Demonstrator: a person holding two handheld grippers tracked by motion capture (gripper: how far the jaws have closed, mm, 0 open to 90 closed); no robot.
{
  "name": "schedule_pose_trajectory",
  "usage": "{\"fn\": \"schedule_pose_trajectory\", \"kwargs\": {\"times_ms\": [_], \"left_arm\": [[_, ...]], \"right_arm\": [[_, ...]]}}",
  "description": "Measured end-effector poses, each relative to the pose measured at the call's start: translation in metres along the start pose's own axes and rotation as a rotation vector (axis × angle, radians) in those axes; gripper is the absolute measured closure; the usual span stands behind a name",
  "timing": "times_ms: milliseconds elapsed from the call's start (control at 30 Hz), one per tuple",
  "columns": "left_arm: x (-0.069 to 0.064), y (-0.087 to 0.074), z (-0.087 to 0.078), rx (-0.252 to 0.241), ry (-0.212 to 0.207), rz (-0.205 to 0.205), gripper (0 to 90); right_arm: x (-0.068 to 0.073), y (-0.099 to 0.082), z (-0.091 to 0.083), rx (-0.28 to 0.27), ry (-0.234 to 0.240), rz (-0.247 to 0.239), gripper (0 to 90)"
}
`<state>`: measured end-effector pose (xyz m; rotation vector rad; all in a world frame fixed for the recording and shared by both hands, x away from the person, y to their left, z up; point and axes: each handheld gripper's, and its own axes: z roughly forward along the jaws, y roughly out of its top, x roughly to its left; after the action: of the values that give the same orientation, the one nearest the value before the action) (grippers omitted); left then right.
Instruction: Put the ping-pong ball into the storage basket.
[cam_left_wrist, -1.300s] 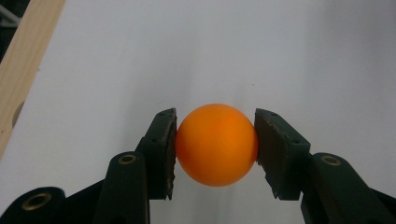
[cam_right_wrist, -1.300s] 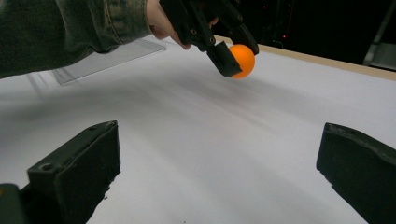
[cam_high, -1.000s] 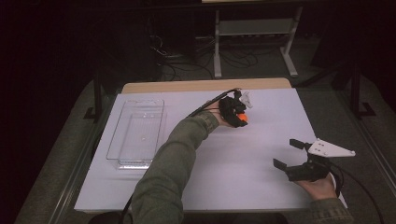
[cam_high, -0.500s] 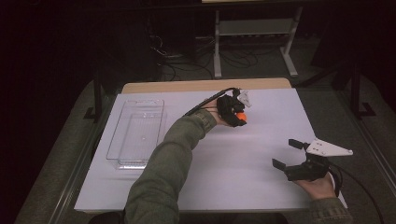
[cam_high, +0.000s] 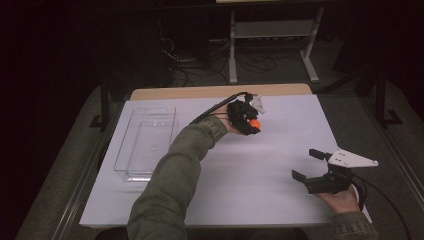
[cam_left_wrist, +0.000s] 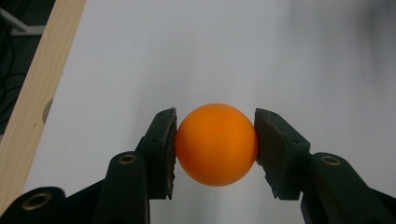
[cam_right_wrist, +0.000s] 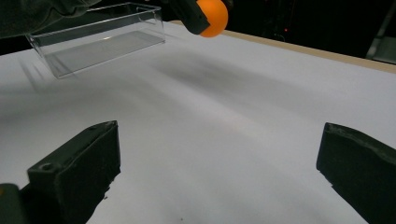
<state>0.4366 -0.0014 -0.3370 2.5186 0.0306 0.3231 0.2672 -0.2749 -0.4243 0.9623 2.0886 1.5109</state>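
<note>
An orange ball sits clamped between both pads of my left gripper, held above the white table. In the high view that left gripper is over the far middle of the table with the ball showing at its tip. The ball also hangs at the top of the right gripper view. My right gripper rests near the table's front right, its jaws wide apart with only bare table between them.
A clear plastic tray stands empty at the table's left side, also seen far off as the tray in the right gripper view. A wooden strip runs along the table's far edge. Dark floor, cables and a metal stand lie beyond.
My left hand with the ball has lifted slightly and drifted a little. The right gripper has stayed where it was.
</note>
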Motion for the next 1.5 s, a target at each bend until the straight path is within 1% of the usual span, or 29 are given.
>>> {"fn": "schedule_pose_trajectory", "kwargs": {"times_ms": [100, 200, 400, 567, 767, 800, 933, 1167, 1267, 1500], "left_arm": [[0.0, -0.001, -0.004, -0.002, 0.004, 0.0, 50.9], [0.0, -0.003, -0.011, -0.007, 0.012, -0.008, 51.0], [-0.002, -0.01, -0.023, 0.001, 0.027, -0.014, 50.9], [-0.001, -0.015, -0.033, -0.003, 0.041, -0.022, 51.0], [-0.001, -0.022, -0.041, 0.007, 0.049, -0.03, 51.0], [-0.001, -0.023, -0.042, 0.004, 0.05, -0.038, 51.0], [-0.001, -0.027, -0.047, 0.006, 0.059, -0.046, 51.0], [-0.003, -0.034, -0.054, 0.008, 0.071, -0.052, 51.0], [-0.004, -0.037, -0.058, 0.007, 0.087, -0.05, 51.1], [-0.005, -0.045, -0.067, 0.002, 0.095, -0.061, 51.1]], "right_arm": [[0.001, 0.0, 0.001, 0.003, 0.0, -0.001, 0.0], [0.0, 0.0, 0.001, 0.006, 0.002, -0.002, 0.0], [0.001, 0.0, 0.003, 0.009, 0.01, -0.009, 0.0], [0.002, 0.0, 0.004, 0.014, 0.016, -0.011, 0.0], [0.002, 0.0, 0.004, 0.015, 0.017, -0.012, 0.0], [0.002, 0.0, 0.004, 0.016, 0.017, -0.013, 0.0], [0.002, 0.0, 0.004, 0.02, 0.02, -0.016, 0.0], [0.002, 0.0, 0.005, 0.021, 0.023, -0.021, 0.0], [0.003, 0.0, 0.006, 0.025, 0.026, -0.021, 0.0], [0.003, 0.001, 0.007, 0.026, 0.029, -0.025, 0.0]]}}
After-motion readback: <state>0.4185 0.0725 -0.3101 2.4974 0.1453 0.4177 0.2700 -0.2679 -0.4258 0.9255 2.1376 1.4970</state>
